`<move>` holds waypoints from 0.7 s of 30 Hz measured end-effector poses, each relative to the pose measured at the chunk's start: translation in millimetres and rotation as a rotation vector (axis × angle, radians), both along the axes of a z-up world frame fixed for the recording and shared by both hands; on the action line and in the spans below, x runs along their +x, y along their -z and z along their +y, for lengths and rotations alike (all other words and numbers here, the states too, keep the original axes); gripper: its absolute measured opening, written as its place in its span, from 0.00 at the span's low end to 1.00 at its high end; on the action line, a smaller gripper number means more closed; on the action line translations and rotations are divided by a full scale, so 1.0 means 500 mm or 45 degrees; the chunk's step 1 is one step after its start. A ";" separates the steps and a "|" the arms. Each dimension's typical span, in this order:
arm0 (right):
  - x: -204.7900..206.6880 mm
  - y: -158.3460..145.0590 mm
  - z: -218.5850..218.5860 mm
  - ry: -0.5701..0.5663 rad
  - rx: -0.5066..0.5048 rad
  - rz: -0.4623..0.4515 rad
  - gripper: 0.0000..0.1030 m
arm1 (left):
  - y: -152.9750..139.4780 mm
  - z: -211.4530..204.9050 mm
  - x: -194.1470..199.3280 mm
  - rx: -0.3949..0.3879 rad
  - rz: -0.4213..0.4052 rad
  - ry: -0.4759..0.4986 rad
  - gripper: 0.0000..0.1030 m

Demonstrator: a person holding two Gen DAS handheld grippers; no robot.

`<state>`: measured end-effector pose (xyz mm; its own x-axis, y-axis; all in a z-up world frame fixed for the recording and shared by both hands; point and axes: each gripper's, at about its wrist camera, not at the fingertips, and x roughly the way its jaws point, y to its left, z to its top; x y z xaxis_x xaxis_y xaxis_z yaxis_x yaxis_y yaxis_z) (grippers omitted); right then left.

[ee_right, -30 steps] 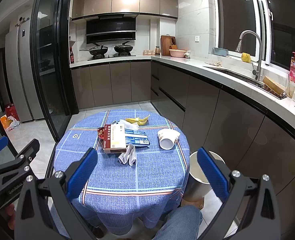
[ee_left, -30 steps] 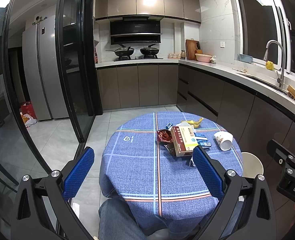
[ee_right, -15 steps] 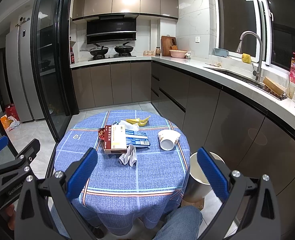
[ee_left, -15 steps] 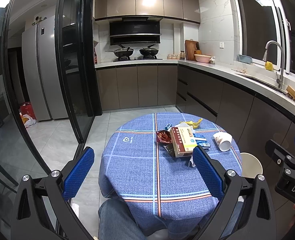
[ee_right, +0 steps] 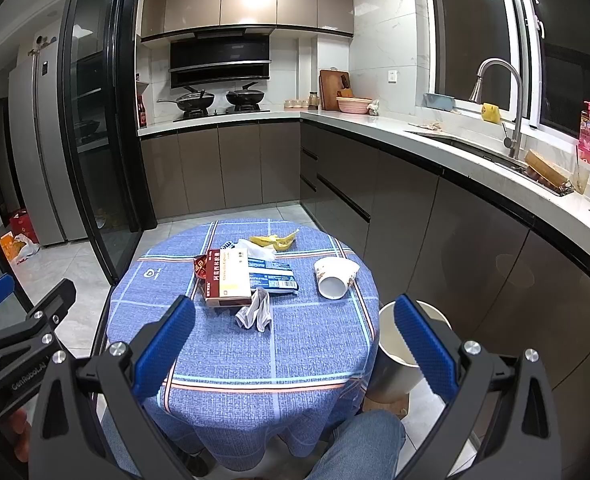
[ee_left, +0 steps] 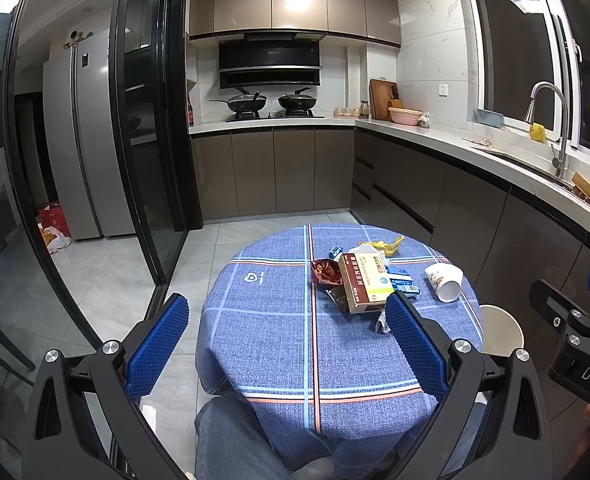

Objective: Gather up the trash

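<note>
Trash lies on a round table with a blue checked cloth: a red-and-cream box, a blue packet, a crumpled grey wrapper, a banana peel, a red snack bag and a tipped paper cup. The box and cup also show in the left wrist view. A white bin stands on the floor right of the table. My left gripper and right gripper are both open and empty, held above the table's near edge.
Kitchen cabinets and a counter with a sink run along the right and back. A glass sliding door and a fridge stand on the left. My knee is under the table's near edge.
Both grippers have stayed nearly still and open; the views shift only very slightly. Nothing on the table has moved.
</note>
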<state>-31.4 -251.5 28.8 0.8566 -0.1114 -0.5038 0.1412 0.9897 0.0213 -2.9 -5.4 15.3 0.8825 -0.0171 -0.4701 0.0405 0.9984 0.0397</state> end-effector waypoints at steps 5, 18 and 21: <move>0.000 0.001 0.000 -0.001 -0.001 -0.001 0.97 | 0.002 0.001 0.001 -0.001 0.000 0.000 0.92; -0.002 0.005 -0.001 -0.002 0.000 0.001 0.97 | 0.010 0.003 0.001 -0.004 0.002 -0.001 0.92; -0.002 0.005 -0.001 -0.004 0.002 0.002 0.97 | 0.014 0.004 0.002 -0.006 0.004 -0.002 0.92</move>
